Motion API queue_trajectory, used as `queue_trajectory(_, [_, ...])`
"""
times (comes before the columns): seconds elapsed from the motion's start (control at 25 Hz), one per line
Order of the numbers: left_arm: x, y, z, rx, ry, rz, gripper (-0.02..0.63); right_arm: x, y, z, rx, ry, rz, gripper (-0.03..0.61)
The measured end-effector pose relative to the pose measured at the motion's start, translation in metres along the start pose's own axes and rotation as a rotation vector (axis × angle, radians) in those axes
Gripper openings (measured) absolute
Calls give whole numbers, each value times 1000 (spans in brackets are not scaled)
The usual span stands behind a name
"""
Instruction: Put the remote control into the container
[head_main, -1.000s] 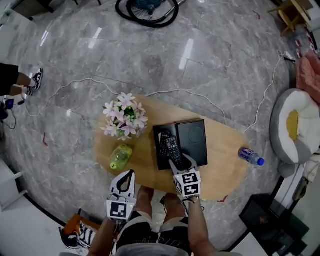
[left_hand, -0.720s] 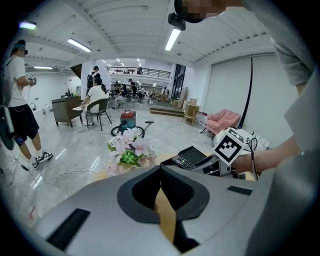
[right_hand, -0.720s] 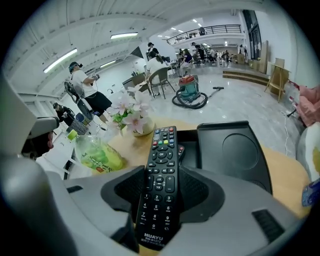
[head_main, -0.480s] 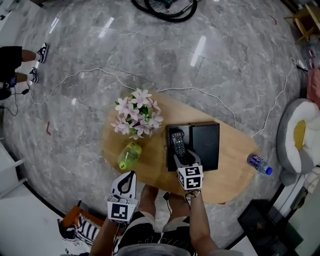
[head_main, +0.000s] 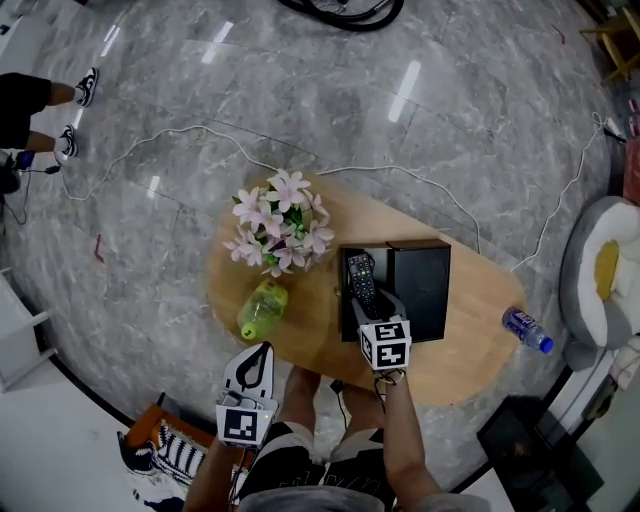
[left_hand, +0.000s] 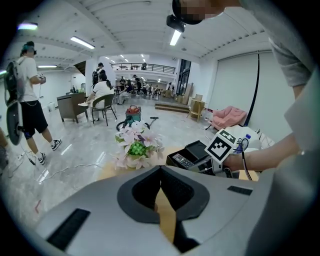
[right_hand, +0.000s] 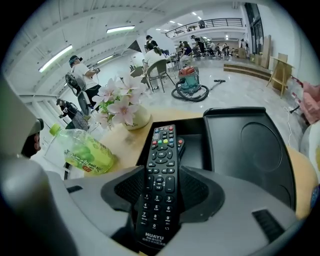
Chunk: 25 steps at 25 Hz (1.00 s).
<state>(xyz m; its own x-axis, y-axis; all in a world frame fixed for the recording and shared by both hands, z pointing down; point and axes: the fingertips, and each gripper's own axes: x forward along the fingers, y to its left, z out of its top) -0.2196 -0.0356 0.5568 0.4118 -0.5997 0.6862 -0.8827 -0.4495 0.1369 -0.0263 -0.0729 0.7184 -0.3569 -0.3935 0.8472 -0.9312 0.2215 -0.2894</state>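
Remote control (right_hand: 159, 185) is riding farther over the open black container (right_hand: 196, 152) than a second ago, pinched between the right gripper's (head_main: 372, 308) fingers and not yet lying inside. The left gripper's (left_hand: 160, 176) fingers are staying pressed together, empty, short of the desk (head_main: 300, 335).

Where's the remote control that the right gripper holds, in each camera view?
Head view: remote control at centre, over the black container.
Left gripper view: small, right of centre.
Right gripper view: centre, between the jaws.
Shared landmark: pink flowers.
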Motion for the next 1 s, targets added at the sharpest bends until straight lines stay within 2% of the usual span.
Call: queue_trajectory(1.0, [-8, -7, -10, -13, 3, 11, 8, -12, 2, -7, -30, 7, -17, 221])
